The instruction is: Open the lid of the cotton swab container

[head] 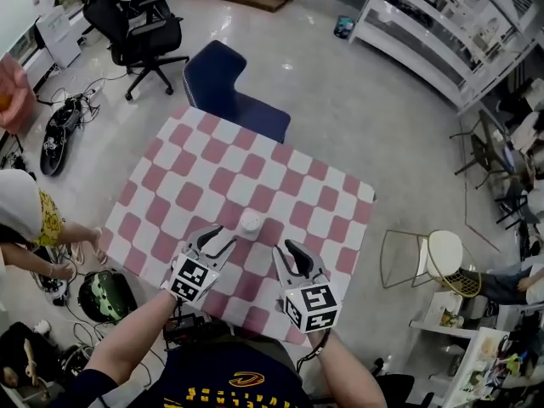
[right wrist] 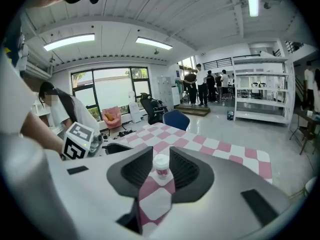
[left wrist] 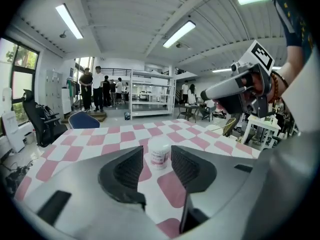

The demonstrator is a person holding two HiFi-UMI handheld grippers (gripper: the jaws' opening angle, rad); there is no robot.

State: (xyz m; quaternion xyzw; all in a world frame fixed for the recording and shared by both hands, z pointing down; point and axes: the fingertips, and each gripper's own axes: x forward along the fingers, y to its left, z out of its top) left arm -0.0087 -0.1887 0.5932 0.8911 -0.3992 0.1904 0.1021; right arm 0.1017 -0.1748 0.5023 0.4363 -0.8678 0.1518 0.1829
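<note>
The cotton swab container [head: 250,222], a small white tub with a white lid and a pink label, stands upright on the pink-and-white checked table [head: 212,168], lid on. My left gripper [head: 218,238] hovers just near-left of it, jaws parted and empty. My right gripper [head: 290,252] is near-right of it, a narrow gap between its jaws, holding nothing. In the left gripper view the container [left wrist: 160,155] shows beyond the gap of the left gripper [left wrist: 157,153]. From the right gripper view, the container [right wrist: 161,166] stands ahead of the right gripper [right wrist: 161,156], untouched.
A blue chair [head: 229,87] is tucked at the table's far edge, with a black office chair [head: 140,28] behind it. A gold wire chair [head: 433,262] stands to the right. A person [head: 25,219] crouches at the left. White shelving [head: 442,24] lines the far right.
</note>
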